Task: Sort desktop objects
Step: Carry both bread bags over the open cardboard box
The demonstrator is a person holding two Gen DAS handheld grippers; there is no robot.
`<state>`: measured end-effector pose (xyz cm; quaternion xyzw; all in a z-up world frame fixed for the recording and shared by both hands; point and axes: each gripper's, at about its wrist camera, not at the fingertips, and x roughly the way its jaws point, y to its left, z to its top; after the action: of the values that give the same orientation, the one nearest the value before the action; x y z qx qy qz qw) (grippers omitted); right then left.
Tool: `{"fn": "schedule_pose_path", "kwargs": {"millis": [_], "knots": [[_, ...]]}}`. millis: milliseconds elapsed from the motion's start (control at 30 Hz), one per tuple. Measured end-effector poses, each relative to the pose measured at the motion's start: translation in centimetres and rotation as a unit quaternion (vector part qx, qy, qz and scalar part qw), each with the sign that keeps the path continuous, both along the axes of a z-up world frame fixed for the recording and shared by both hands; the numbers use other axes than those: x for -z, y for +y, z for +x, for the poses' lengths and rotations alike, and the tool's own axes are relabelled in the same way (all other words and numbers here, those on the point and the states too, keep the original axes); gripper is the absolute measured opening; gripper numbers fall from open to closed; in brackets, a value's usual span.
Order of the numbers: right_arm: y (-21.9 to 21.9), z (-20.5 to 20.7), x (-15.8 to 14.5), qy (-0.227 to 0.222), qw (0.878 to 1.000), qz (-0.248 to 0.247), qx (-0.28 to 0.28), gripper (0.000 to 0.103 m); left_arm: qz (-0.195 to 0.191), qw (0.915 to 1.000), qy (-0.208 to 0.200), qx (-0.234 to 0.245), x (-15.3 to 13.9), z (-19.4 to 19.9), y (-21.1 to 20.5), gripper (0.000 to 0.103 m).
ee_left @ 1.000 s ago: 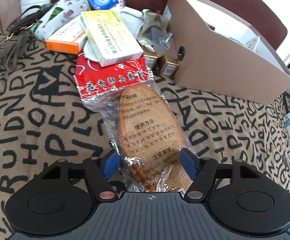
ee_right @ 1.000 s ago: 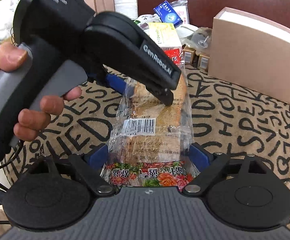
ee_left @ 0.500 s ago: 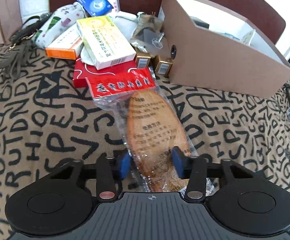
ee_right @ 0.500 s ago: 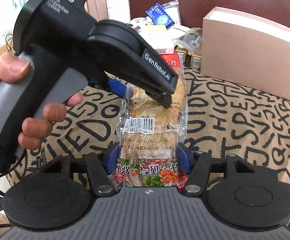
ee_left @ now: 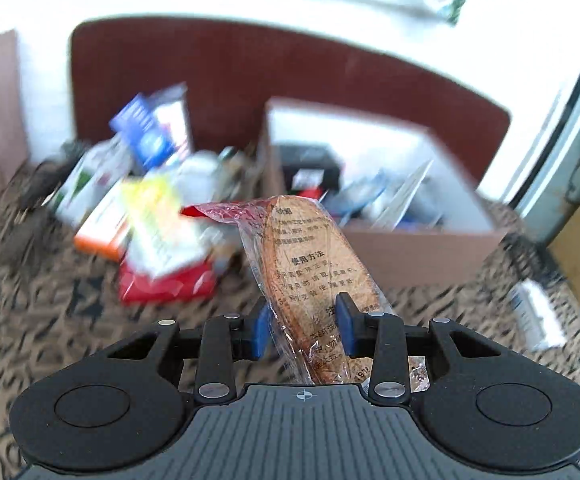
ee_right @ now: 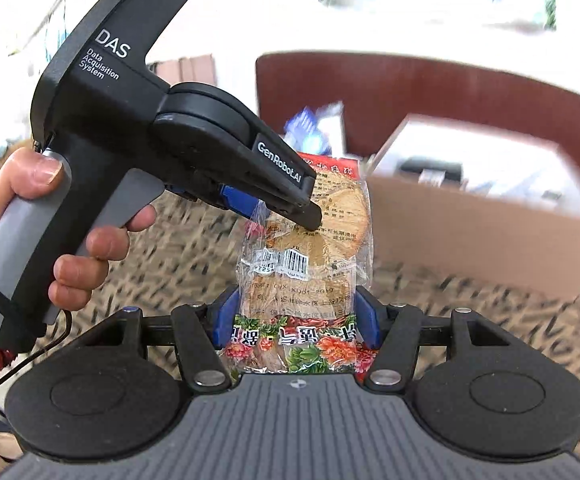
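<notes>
A clear plastic pack of brown insoles (ee_left: 310, 272) with a red header and flowered end is held off the patterned cloth by both grippers. My left gripper (ee_left: 304, 322) is shut on one end of it. My right gripper (ee_right: 296, 318) is shut on the flowered end (ee_right: 302, 344). In the right wrist view the left gripper (ee_right: 273, 208) grips the pack's middle from the left, held by a hand (ee_right: 29, 216). The open cardboard box (ee_left: 390, 224) stands just behind the pack, with several items inside.
A blurred pile of boxes and packets (ee_left: 145, 208) lies left of the cardboard box (ee_right: 482, 208). A dark red chair back (ee_left: 249, 72) stands behind. A white remote-like item (ee_left: 534, 312) lies at the right on the cloth.
Both grippers have lifted the insole pack up off the cloth and tilted upward. The jaws closed further on the pack; the background is motion blurred.
</notes>
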<state>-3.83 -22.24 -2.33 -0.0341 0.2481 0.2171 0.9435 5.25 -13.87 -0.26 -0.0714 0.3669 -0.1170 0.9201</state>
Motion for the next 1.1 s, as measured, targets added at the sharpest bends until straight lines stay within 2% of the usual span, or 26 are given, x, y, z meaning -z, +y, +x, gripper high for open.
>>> {"fn": "schedule_pose_path", "kwargs": {"millis": [133,267,467,600,700,833,1100], "knots": [[-2.3,1.4,-2.0,-0.045,0.998,0.000,0.037,0.064,-0.014,0.9985,-0.038,0.037,-2.7,3.1,-3.3,0.033],[-5.0,3.7,-3.3,-0.079,0.993,-0.005,0.088,0.064,-0.029,0.9954,-0.049,0.077,-4.1,7.1,-7.2,0.034],[-9.6,7.1,-3.5,-0.082,0.984,0.003,0.158,0.064,-0.043,0.9896,-0.019,0.136,-3.2,13.0,-13.5,0.033],[-12.4,9.8,-3.1,-0.072,0.979,0.002,0.189,0.064,-0.031,0.9869,-0.010,0.158,-1.8,15.9,-16.5,0.033],[-14.0,11.6,-3.0,-0.055,0.978,0.009,0.199,0.064,-0.034,0.9874,0.011,0.154,-0.5,18.7,-17.1,0.033],[-14.5,14.9,-1.9,-0.036,0.980,-0.007,0.197,0.063,-0.044,0.9891,0.046,0.133,1.7,22.9,-16.9,0.033],[-14.1,20.6,0.6,0.016,0.985,-0.016,0.169,0.062,-0.036,0.9919,0.088,0.085,5.0,27.6,-15.4,0.033]]}}
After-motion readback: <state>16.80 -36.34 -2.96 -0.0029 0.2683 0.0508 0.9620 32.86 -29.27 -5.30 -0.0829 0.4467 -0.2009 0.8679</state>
